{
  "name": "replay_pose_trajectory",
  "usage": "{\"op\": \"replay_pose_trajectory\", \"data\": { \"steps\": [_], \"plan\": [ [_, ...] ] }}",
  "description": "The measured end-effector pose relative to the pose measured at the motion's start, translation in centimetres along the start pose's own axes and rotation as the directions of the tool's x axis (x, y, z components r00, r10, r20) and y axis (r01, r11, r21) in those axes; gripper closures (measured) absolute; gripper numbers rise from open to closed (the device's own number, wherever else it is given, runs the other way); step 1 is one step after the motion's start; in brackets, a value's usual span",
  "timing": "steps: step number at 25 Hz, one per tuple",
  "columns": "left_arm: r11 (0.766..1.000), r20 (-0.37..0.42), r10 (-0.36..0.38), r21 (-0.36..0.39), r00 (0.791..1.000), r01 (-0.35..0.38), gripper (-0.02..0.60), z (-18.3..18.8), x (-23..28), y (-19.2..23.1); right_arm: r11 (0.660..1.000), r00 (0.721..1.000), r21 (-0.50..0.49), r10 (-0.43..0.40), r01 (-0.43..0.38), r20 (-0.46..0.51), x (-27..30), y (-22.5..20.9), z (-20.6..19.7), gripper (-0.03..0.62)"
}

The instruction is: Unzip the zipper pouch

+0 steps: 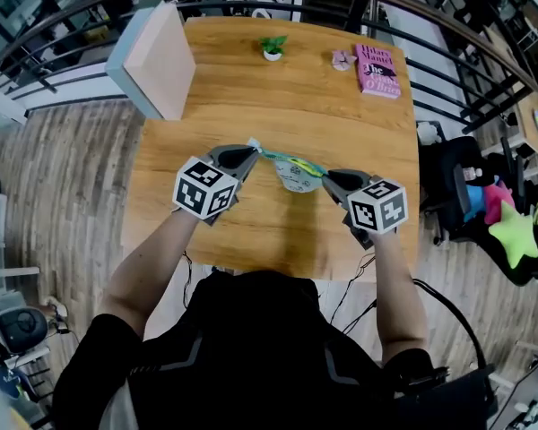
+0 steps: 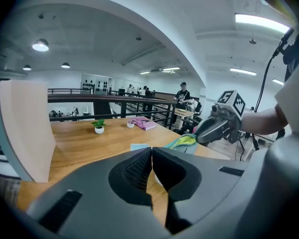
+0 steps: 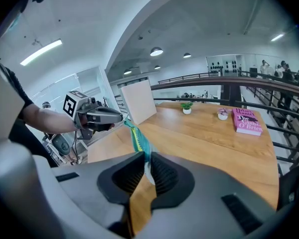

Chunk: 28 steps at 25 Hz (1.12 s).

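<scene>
Spanning left claw to right claw (zipper uppermost), pouch runs crosswise.

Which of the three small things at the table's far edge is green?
The small potted plant, left of the pink ornament and pink book; it alone has green leaves.

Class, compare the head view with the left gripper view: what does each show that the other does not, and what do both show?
Head view only: the left gripper from outside, shut on one end of the zipper pouch, the person's forearms, and a green star-shaped cushion beside the wooden table.
Left gripper view only: that gripper's fingers close up, pressed together, and ceiling lights.
Both: the pouch, the right gripper holding its other end, the table, the pink book and the small potted plant.
</scene>
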State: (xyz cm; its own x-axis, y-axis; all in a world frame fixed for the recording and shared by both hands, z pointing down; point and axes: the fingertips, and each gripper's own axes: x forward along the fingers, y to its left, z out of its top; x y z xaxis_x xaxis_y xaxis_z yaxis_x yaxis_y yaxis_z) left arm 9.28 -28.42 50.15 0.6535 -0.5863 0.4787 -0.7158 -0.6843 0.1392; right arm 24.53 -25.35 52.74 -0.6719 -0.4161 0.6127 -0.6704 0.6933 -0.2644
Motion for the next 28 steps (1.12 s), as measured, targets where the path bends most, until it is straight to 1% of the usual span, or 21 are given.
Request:
{"op": "replay_pose_trajectory", "data": {
  "steps": [3,5,7,8,10,11,13,15,19,23,26,28],
  "plan": [
    [0.998,-0.006,0.047,0.036,0.999,-0.046,0.551,1.0,0.6,2.4,0.998,1.0,-0.06,0.015,-0.015,-0.004,2.2,-1.1,1.7,0.546],
    [0.996,0.001,0.087,0.035,0.996,-0.087,0.551,1.6,0.5,4.1,0.995,1.0,-0.094,0.021,-0.021,-0.003,4.0,-1.5,2.9,0.546],
    [0.991,0.005,0.131,0.029,0.991,-0.131,0.551,1.4,0.4,5.5,0.992,1.0,-0.119,0.027,-0.027,0.0,5.8,-1.8,3.7,0.546],
    [0.989,0.003,0.148,0.016,0.989,-0.148,0.551,0.9,0.4,6.1,0.99,1.0,-0.134,0.031,-0.03,0.002,6.7,-1.8,3.9,0.546],
    [0.987,-0.02,0.157,-0.03,0.987,-0.158,0.551,-0.9,0.5,7.2,0.983,0.999,-0.177,0.038,-0.038,-0.003,8.4,-1.8,3.6,0.546],
    [0.987,-0.043,0.155,-0.047,0.987,-0.157,0.551,-2.1,0.7,7.6,0.979,0.999,-0.201,0.042,-0.043,-0.013,9.2,-1.7,3.1,0.546],
    [0.987,-0.107,0.152,-0.044,0.983,-0.157,0.551,-4.6,0.8,8.0,0.972,0.997,-0.226,0.058,-0.067,-0.046,10.5,-1.2,1.6,0.546],
    [0.987,-0.161,0.15,-0.035,0.976,-0.157,0.551,-7.1,0.6,8.0,0.972,0.993,-0.212,0.089,-0.105,-0.083,11.5,-0.2,-0.2,0.546],
    [0.986,-0.239,0.129,-0.076,0.962,-0.151,0.551,-11.8,-0.1,7.6,0.976,0.98,-0.152,0.135,-0.157,-0.147,12.9,1.6,-3.9,0.546],
    [0.984,-0.313,0.11,-0.101,0.943,-0.149,0.551,-15.4,0.1,6.8,0.98,0.967,-0.114,0.136,-0.163,-0.216,14.2,2.3,-7.0,0.546],
    [0.98,-0.342,0.095,-0.13,0.935,-0.147,0.551,-17.2,0.5,6.6,0.986,0.96,-0.052,0.144,-0.161,-0.24,14.8,2.4,-8.4,0.545],
    [0.982,-0.361,0.084,-0.127,0.929,-0.138,0.551,-18.2,0.7,6.4,0.987,0.952,-0.038,0.138,-0.155,-0.274,15.3,2.4,-9.5,0.545]
  ]
}}
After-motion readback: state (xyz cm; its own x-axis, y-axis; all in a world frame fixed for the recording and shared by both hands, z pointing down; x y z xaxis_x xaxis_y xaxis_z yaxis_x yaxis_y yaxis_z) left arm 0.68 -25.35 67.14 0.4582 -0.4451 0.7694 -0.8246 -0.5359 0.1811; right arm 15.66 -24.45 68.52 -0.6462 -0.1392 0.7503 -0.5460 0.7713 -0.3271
